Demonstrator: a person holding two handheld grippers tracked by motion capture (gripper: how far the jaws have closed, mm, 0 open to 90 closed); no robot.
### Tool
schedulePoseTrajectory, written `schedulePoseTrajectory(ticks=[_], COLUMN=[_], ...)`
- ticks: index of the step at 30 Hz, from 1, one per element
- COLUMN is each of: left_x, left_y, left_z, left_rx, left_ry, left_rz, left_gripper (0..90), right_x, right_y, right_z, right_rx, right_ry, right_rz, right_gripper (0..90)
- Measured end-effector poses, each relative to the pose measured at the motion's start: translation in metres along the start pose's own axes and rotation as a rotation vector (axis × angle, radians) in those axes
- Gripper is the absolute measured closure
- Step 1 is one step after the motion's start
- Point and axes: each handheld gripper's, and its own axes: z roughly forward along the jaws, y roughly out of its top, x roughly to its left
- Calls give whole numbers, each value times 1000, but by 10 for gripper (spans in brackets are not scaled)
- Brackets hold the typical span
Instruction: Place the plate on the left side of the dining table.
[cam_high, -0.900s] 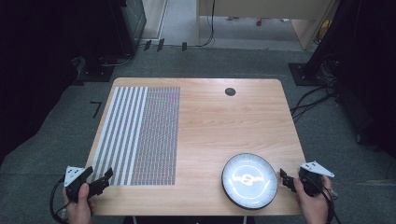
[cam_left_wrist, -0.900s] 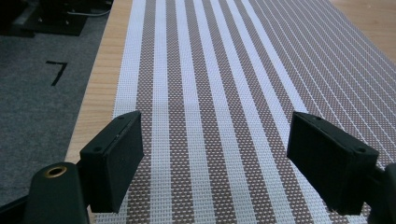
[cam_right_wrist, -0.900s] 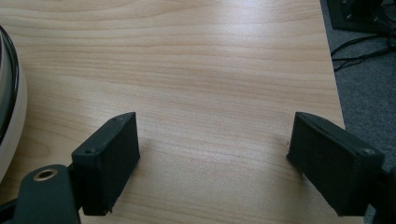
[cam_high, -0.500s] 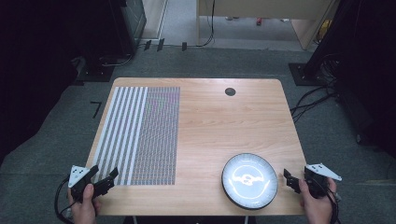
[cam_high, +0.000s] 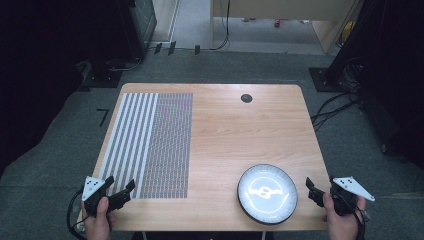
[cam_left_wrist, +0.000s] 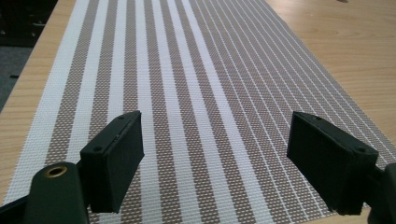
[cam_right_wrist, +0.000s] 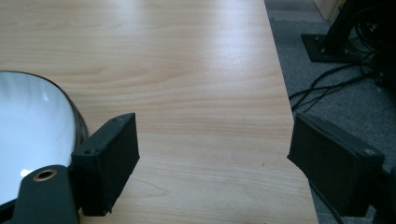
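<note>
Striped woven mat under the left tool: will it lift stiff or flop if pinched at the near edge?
Likely floppy: the mat looks thin and lies flat on the table, with an open weave showing. Probably light, so a push may slide it over the smooth wood. The left tool stands open above its near edge.

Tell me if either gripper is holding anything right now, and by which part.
Nothing is held. The left gripper is open above the striped placemat, and the right gripper is open over the table beside the plate.
</note>
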Motion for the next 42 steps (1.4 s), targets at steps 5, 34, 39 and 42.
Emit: schedulePoseTrajectory(ticks=[5, 34, 39, 42], left_x=[-7, -101, -117, -127], left_y=[2, 14, 20, 21], left_z=[1, 27, 33, 37], left_rx=[-2, 13, 7, 6], left_ry=[-15, -171, -201, -216], left_rz=[6, 108, 126, 137], left_gripper=[185, 186, 185, 186], right_x=[10, 41, 44, 46], right_y=[5, 9, 9, 9], right_z=[-7, -12, -11, -11], right_rx=[-30, -61, -60, -54], right_ry=[21, 129, 132, 136], right_rz=[-8, -39, -43, -38], right_gripper=[162, 163, 164, 170])
